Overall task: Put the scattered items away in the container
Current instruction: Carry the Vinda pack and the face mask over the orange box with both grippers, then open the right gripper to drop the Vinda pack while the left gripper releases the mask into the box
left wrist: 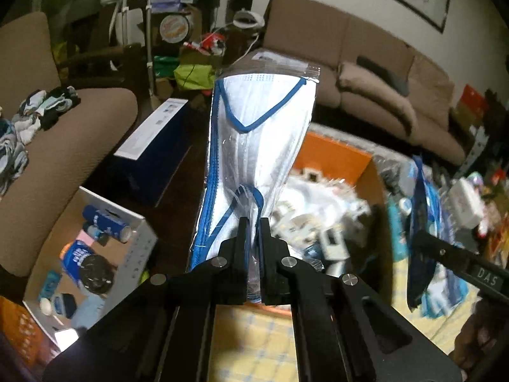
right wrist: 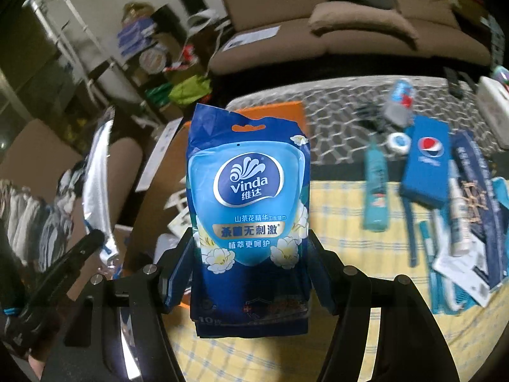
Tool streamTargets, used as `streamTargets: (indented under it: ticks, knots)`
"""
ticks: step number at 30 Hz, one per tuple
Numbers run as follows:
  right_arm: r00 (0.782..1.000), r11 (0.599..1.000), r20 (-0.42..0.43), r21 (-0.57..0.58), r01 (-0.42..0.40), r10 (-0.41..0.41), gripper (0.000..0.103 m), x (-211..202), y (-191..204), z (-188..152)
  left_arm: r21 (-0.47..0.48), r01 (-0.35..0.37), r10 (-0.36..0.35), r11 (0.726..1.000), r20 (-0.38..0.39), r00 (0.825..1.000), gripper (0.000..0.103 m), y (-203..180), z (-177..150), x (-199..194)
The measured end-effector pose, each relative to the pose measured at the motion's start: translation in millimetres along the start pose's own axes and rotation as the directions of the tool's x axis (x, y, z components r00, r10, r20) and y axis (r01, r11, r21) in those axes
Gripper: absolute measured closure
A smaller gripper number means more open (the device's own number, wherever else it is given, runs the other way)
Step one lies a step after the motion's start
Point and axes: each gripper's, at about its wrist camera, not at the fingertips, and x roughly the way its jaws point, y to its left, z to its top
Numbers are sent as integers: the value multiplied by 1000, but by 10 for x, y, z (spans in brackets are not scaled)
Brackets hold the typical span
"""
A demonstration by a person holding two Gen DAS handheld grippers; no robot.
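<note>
My left gripper point(left wrist: 253, 222) is shut on the lower end of a bagged white face mask point(left wrist: 264, 121) with blue ear loops, which stands up in front of the lens. Behind it sits an orange cardboard box point(left wrist: 334, 156) holding several small white items. In the right wrist view my right gripper point(right wrist: 250, 235) is shut on a blue Vinda wet-wipes pack point(right wrist: 248, 175), one finger pressing each side. The pack hangs over the yellow checked cloth point(right wrist: 350, 254), near the orange box point(right wrist: 286, 111). The mask point(right wrist: 98, 172) shows at the left there, and the wipes pack point(left wrist: 423, 222) at the right in the left wrist view.
Scattered on the cloth to the right lie a blue Pepsi box point(right wrist: 428, 165), a teal tube point(right wrist: 375, 184), a white spray bottle point(right wrist: 458, 219) and a round tin point(right wrist: 397, 141). A white box point(left wrist: 140, 232) of bottles stands on the floor at the left. A brown sofa point(left wrist: 366, 63) runs behind.
</note>
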Motion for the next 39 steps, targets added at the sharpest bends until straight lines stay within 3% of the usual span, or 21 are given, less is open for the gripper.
streamTargets:
  ticks: [7,13,21,24,26,29,31,39]
  knots:
    - [997,997,-28,-26,-77,76,36,272,323,-55,54,-63,65,997,-36,997,99,231,-114,109]
    - [1000,999,-9,-27,-28,28,36,388,382,-15,51,-54,56,997,-39,998,99,250,-81,122]
    - [998,1000,-53,-28,13,-14,36,676,424,-22,58,-52,55,997,-47,997,99,235,-52,182]
    - [996,998,-76,-24,50,-52,31,727,402,-25,52,-51,54,997,-47,997,98,252,-41,183]
    - [996,998,-58,-19,66,-67,30,682,385,-14,53,-51,54,997,-46,997,98,250,-34,179]
    - [998,999,21,-2,53,-53,18,466,358,48,51,-47,49,998,-44,998,98,249,-33,172]
    - [997,998,59,12,58,-59,17,312,324,97,53,-42,45,998,-45,998,98,241,-27,169]
    - [995,997,58,37,75,-77,17,-23,42,60,75,-13,16,997,-43,999,98,49,14,171]
